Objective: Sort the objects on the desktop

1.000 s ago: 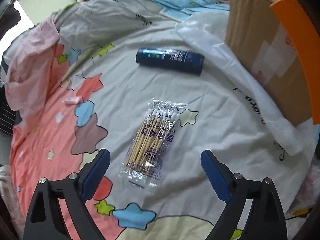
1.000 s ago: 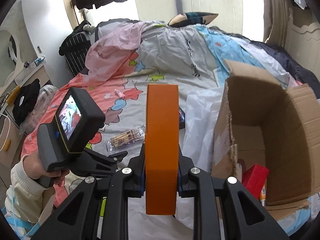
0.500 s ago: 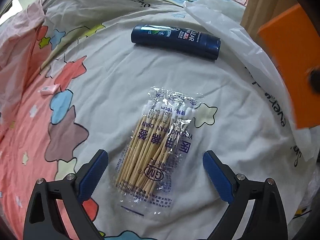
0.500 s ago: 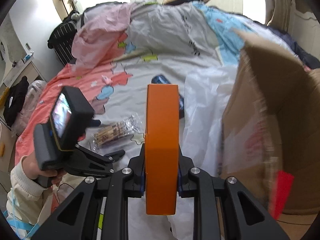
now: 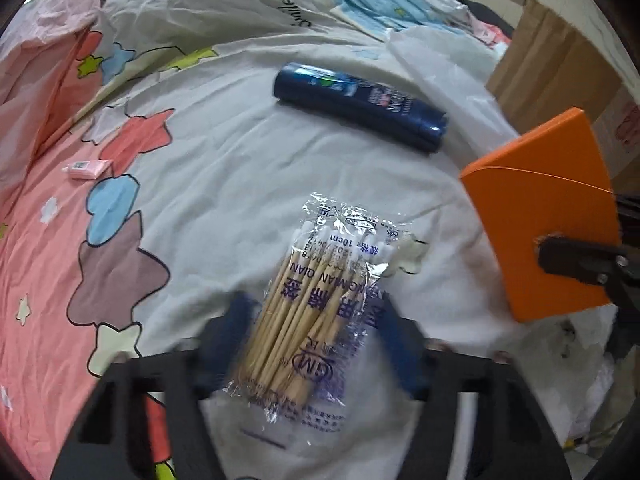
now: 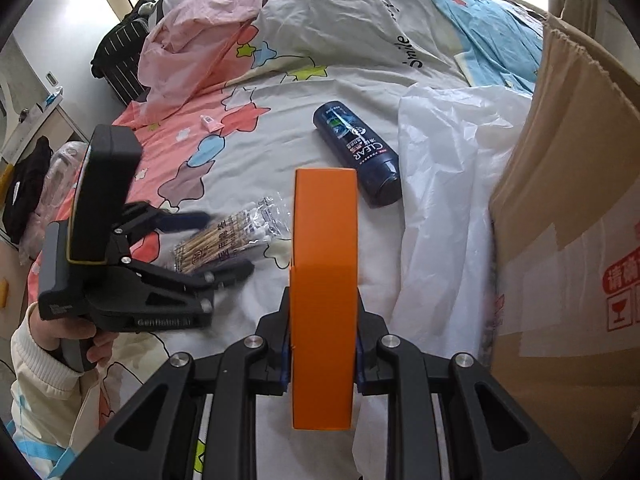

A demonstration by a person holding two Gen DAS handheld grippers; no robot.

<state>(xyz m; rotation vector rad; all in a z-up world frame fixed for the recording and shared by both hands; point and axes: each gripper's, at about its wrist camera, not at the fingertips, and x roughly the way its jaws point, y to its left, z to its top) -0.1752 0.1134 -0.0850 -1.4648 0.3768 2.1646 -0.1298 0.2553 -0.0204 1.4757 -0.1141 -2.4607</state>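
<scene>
left gripper [image 5: 312, 344] fingers closing around the cotton swab packet [image 5: 320, 300].

A bed [image 6: 280, 92] spread with a star-patterned sheet carries a packet of cotton swabs [image 5: 316, 304] near its middle, a dark blue bottle [image 5: 360, 108] lying on its side, a small pink item [image 5: 86, 168], a white plastic bag [image 6: 448, 184] and a cardboard box [image 6: 568, 208].

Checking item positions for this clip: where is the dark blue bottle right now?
The dark blue bottle lies on its side on the bedsheet, beyond the pack of cotton swabs and beside the white plastic bag.
</scene>
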